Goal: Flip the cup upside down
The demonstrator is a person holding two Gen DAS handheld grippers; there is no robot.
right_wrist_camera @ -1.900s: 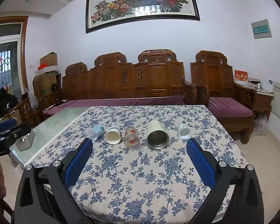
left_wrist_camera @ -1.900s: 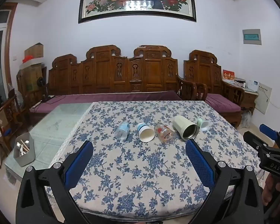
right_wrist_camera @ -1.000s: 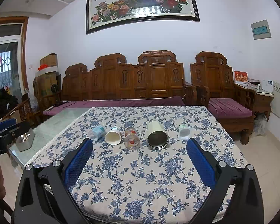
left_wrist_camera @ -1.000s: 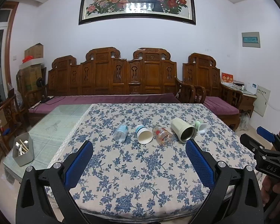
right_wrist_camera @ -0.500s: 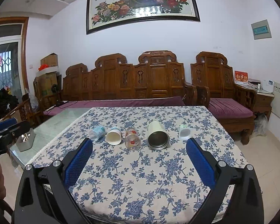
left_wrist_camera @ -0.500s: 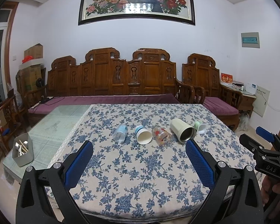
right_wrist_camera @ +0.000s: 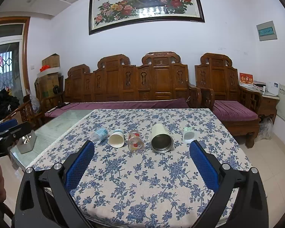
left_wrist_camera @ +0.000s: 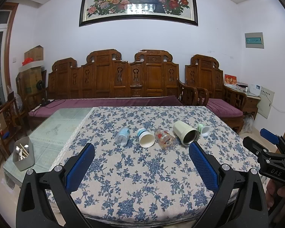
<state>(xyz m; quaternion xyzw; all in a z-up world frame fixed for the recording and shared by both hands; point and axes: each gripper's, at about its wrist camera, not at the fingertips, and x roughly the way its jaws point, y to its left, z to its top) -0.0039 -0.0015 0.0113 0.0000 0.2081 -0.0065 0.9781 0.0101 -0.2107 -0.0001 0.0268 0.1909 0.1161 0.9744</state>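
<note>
Hovering at the bench's (right_wrist_camera: 142,190) near edge, both released claws, left claw (left_wrist_camera: 141,163) and right claw (right_wrist_camera: 141,161), face five cups (right_wrist_camera: 161,138), apparently all toppled, for choosing.

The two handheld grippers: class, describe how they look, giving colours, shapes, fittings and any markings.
Each gripper, left and right, has a black angular frame with triangular cut-outs, silver bolts, and two long fingers faced with blue textured pads. Seen from the side, the right one bears white letters "DAS". No cables or sleeves show.

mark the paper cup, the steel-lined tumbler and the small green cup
paper cup (right_wrist_camera: 115,139), right wrist view, on its open mouth.
steel-lined tumbler (right_wrist_camera: 161,143), right wrist view, on its open mouth.
small green cup (left_wrist_camera: 205,130), left wrist view, on its mouth.
</note>
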